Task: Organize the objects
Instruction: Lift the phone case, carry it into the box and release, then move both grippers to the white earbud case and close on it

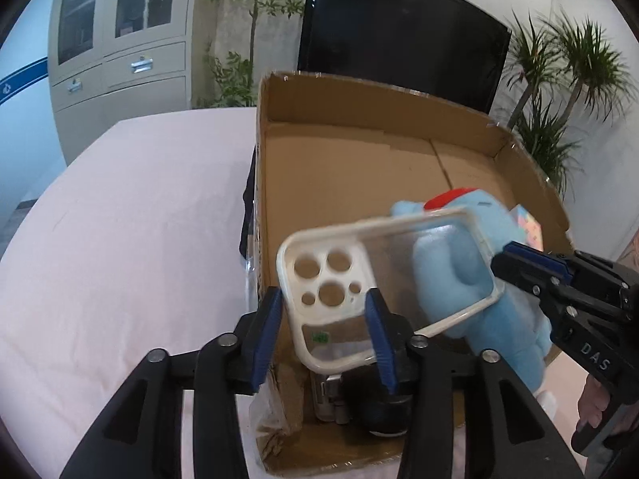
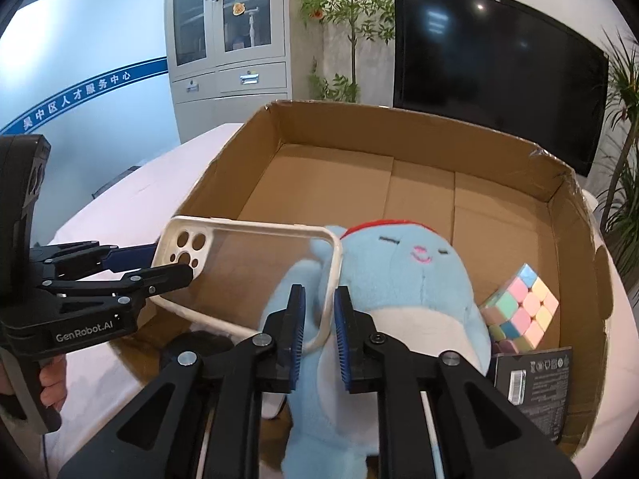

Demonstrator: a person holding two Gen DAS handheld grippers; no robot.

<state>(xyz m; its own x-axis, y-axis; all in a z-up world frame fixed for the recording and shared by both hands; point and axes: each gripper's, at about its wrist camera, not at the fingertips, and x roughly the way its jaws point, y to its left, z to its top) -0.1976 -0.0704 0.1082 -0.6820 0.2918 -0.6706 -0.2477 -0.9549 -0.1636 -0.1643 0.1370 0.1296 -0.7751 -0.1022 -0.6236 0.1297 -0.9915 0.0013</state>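
A clear phone case with a cream rim (image 1: 383, 275) (image 2: 255, 271) hangs in the air over the near end of an open cardboard box (image 1: 359, 127) (image 2: 399, 135). My left gripper (image 1: 325, 331) (image 2: 175, 261) has its blue pads on either side of the camera-hole end, touching it. My right gripper (image 2: 319, 331) (image 1: 503, 259) straddles the rim of the other end with a small gap on each side. A blue plush toy (image 1: 471, 263) (image 2: 419, 279) lies in the box under the case.
A pastel puzzle cube (image 2: 519, 311) and a dark packaged box (image 2: 535, 391) lie at the box's right side. A black round object (image 1: 383, 411) and a silver object sit at its near end. The box stands on a pink-covered table (image 1: 120, 239).
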